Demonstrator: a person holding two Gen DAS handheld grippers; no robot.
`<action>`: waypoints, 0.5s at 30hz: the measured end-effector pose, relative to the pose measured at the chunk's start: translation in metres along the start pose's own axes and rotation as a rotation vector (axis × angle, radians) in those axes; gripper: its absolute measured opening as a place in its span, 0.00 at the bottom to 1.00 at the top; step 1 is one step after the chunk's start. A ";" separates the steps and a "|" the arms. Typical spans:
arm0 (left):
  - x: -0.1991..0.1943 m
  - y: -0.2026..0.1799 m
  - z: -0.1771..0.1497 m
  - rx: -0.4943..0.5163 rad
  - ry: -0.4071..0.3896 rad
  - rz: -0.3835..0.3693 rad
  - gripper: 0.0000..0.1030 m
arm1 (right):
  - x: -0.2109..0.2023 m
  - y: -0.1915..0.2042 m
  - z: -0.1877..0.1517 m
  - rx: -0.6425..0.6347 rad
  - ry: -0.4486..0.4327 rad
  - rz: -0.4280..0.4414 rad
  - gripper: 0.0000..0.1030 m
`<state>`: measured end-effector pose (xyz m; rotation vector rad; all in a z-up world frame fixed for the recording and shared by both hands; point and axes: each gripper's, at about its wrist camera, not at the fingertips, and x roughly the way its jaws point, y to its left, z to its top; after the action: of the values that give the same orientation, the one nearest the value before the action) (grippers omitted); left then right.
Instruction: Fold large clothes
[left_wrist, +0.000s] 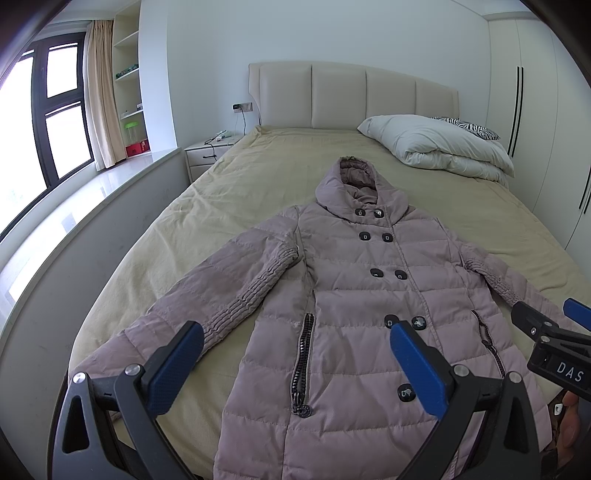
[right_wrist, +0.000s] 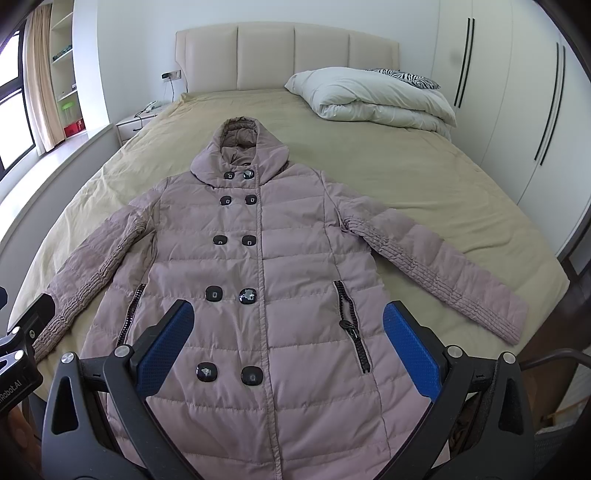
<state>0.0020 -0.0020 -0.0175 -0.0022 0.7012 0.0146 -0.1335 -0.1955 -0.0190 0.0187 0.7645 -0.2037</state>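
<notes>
A mauve quilted hooded coat (left_wrist: 354, 295) (right_wrist: 266, 258) lies flat and face up on the bed, buttoned, both sleeves spread out to the sides, hood toward the headboard. My left gripper (left_wrist: 295, 350) hovers open above the coat's lower left part, blue pads wide apart with nothing between them. My right gripper (right_wrist: 288, 332) hovers open above the coat's lower middle, also holding nothing. The right gripper (left_wrist: 550, 321) shows at the right edge of the left wrist view, above the coat's right sleeve. The left gripper's body (right_wrist: 22, 343) shows at the left edge of the right wrist view.
The coat rests on a beige bed sheet (left_wrist: 258, 177) (right_wrist: 406, 166). A folded white duvet (left_wrist: 439, 147) (right_wrist: 373, 94) and a zebra-print pillow (right_wrist: 406, 77) lie near the padded headboard (left_wrist: 351, 96). A nightstand (left_wrist: 207, 155) and window ledge (left_wrist: 74, 206) stand left; wardrobe doors (right_wrist: 517, 92) right.
</notes>
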 end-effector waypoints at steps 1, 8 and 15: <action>0.000 0.000 0.000 0.000 0.001 0.000 1.00 | 0.000 0.000 0.001 0.000 0.001 0.000 1.00; 0.000 0.000 0.000 -0.001 0.001 0.000 1.00 | -0.001 -0.001 0.004 -0.001 0.003 0.000 1.00; 0.000 0.000 0.001 -0.001 0.003 0.001 1.00 | 0.001 0.000 0.000 -0.002 0.006 0.000 1.00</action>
<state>0.0022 -0.0022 -0.0166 -0.0025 0.7039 0.0158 -0.1328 -0.1958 -0.0203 0.0173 0.7706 -0.2027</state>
